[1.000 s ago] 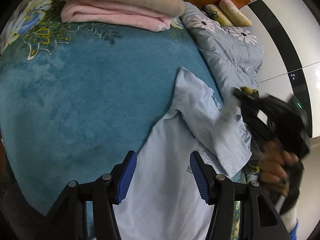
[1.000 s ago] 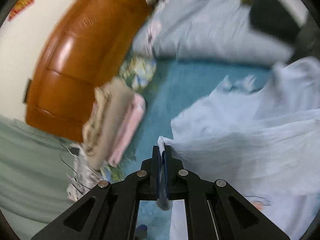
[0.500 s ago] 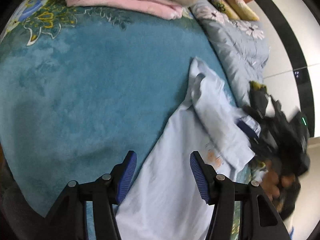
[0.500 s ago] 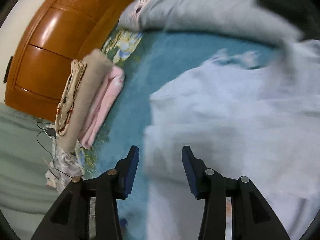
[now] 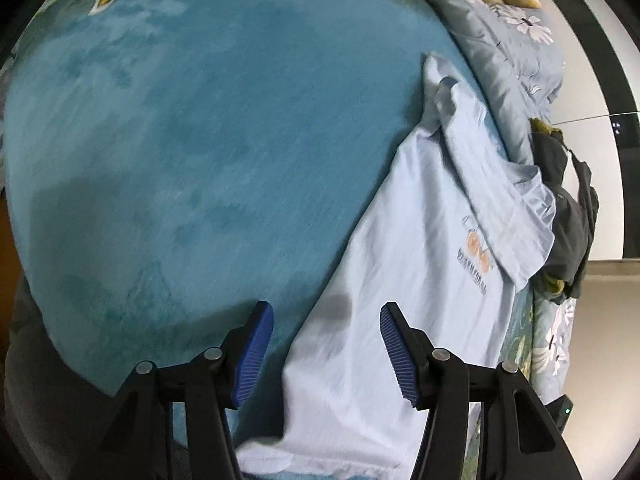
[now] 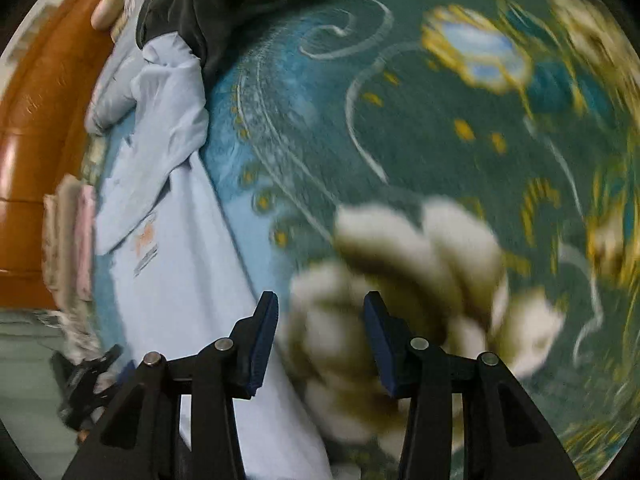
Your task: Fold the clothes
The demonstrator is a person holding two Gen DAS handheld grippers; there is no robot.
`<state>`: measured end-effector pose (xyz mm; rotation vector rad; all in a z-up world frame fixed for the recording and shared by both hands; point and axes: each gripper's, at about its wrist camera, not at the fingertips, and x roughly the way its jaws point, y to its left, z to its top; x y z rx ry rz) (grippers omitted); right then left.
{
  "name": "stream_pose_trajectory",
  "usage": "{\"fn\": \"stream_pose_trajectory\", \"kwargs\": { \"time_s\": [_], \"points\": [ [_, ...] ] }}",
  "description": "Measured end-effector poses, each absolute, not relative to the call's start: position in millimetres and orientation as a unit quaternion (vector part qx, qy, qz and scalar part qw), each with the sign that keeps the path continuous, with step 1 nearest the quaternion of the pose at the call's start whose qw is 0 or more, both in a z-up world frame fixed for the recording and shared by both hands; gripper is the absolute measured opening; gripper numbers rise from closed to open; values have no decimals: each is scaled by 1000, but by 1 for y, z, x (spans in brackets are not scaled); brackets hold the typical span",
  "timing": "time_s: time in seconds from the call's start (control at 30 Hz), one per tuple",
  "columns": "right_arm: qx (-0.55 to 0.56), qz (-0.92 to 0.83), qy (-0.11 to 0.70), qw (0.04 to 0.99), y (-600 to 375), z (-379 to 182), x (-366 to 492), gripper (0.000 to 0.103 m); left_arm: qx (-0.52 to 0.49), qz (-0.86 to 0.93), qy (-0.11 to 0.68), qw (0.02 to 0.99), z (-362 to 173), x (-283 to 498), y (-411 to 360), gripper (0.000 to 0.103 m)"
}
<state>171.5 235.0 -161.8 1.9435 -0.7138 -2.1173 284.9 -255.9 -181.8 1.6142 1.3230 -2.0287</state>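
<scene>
The left hand-held gripper [image 5: 326, 344] hung over the near end of a pale blue T-shirt [image 5: 404, 280], its blue pads standing apart with nothing pinched between them; the shirt's left edge lay below the gap. The T-shirt was spread flat on the teal bed blanket [image 5: 200, 152], running from the near edge toward the far right, with one sleeve [image 5: 492, 184] folded over its chest beside a small orange print [image 5: 478, 248]. A grey floral quilt [image 5: 516, 52] lay bunched at the far right, and a dark garment [image 5: 568, 208] sat just right of the folded sleeve.

The right hand-held gripper [image 6: 320, 334] was part open and empty, over the blanket's patterned border where a large cream flower [image 6: 404, 292] was printed; this view was blurred. There the T-shirt [image 6: 176, 264] lay left of the gripper, the left pad over its edge. A stack of folded pink and beige clothes [image 6: 70, 240] stood at the far left against a wooden headboard [image 6: 32, 120].
</scene>
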Motion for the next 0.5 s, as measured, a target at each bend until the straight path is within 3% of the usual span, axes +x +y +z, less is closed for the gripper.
{"fn": "stream_pose_trajectory", "kwargs": {
  "time_s": [0.3,0.5],
  "points": [
    [662,-688,-241,171,210,-169,205,46,562,-660,491,88,-189,304,-257,59],
    [665,-669,-273,186,216,-182,224,26,587,-647,481,66,-192,304,-244,57]
  ]
}}
